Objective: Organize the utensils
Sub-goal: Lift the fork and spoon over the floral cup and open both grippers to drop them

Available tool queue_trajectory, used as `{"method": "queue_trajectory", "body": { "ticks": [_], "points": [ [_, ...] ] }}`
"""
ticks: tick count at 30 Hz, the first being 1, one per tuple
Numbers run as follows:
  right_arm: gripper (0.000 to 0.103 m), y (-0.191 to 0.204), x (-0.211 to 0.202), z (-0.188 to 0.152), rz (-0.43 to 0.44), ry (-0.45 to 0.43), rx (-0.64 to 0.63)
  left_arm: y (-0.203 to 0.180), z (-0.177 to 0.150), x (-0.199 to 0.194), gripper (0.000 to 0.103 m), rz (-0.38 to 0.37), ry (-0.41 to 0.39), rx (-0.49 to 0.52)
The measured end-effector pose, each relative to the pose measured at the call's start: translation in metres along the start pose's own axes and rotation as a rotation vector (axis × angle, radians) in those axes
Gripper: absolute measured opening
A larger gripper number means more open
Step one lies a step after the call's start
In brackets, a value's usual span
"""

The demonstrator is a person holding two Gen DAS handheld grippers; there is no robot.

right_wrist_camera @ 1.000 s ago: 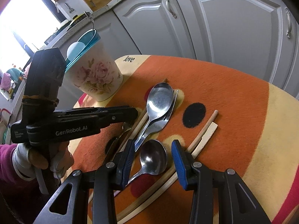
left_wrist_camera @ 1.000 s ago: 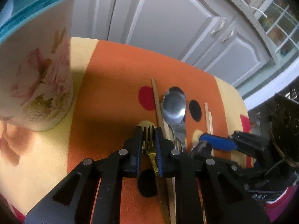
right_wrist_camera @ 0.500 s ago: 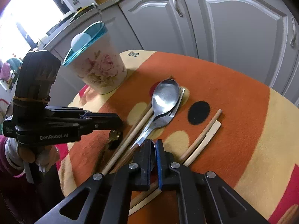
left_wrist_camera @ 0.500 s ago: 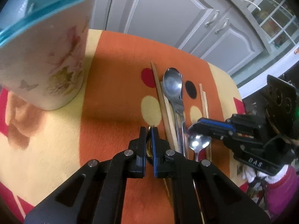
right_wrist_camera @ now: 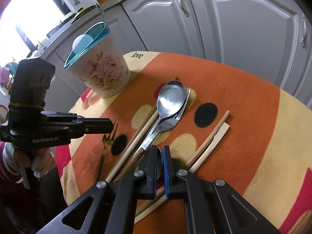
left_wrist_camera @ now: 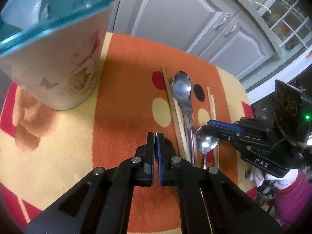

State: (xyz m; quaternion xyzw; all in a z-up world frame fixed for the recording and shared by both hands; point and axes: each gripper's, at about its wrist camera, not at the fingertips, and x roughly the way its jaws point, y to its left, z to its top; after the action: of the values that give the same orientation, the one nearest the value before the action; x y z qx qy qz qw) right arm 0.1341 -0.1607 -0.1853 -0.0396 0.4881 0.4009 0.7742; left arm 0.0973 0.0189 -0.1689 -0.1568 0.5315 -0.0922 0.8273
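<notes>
In the left wrist view my left gripper (left_wrist_camera: 156, 136) has its jaws closing on the head of a gold fork (left_wrist_camera: 156, 133), seen edge-on between the pads. The right wrist view shows that left gripper (right_wrist_camera: 111, 125) gripping the fork (right_wrist_camera: 106, 142), whose handle trails down to the mat. My right gripper (right_wrist_camera: 159, 152) is shut on the bowl of a small steel spoon (right_wrist_camera: 159, 163); from the left, the right gripper (left_wrist_camera: 207, 125) pinches that spoon (left_wrist_camera: 206, 143). A floral holder with a teal rim (left_wrist_camera: 58, 68) (right_wrist_camera: 101, 72) stands at the far left.
A large spoon (right_wrist_camera: 171, 97) lies on another utensil between two pairs of wooden chopsticks (right_wrist_camera: 144, 124) (right_wrist_camera: 210, 136) on the orange and yellow mat (right_wrist_camera: 243, 97). Grey cabinet doors (right_wrist_camera: 243, 29) stand behind the table. A gloved hand (right_wrist_camera: 39, 161) holds the left gripper.
Both grippers went from open to shut, the left on the fork's head, the right on the small spoon's bowl. The left gripper has drawn back and up from the mat with the fork.
</notes>
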Motion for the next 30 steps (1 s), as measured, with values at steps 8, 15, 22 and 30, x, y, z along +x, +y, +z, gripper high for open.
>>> {"method": "queue_trajectory", "body": {
  "ticks": [8,15,22,30],
  "points": [
    [0.003,0.017,-0.035,0.006,-0.039,-0.055,-0.036,-0.009,0.005,-0.043,0.001,-0.011,-0.072,0.03],
    [0.003,0.036,-0.08,0.023,-0.089,-0.143,-0.092,-0.011,0.011,-0.086,0.001,-0.024,-0.145,0.044],
    [0.003,0.054,-0.114,0.049,-0.105,-0.228,-0.119,-0.013,0.019,-0.129,0.001,-0.037,-0.223,0.064],
    [0.003,0.082,-0.132,0.08,-0.115,-0.284,-0.174,-0.002,0.028,-0.171,0.001,-0.027,-0.273,0.057]
  ]
}}
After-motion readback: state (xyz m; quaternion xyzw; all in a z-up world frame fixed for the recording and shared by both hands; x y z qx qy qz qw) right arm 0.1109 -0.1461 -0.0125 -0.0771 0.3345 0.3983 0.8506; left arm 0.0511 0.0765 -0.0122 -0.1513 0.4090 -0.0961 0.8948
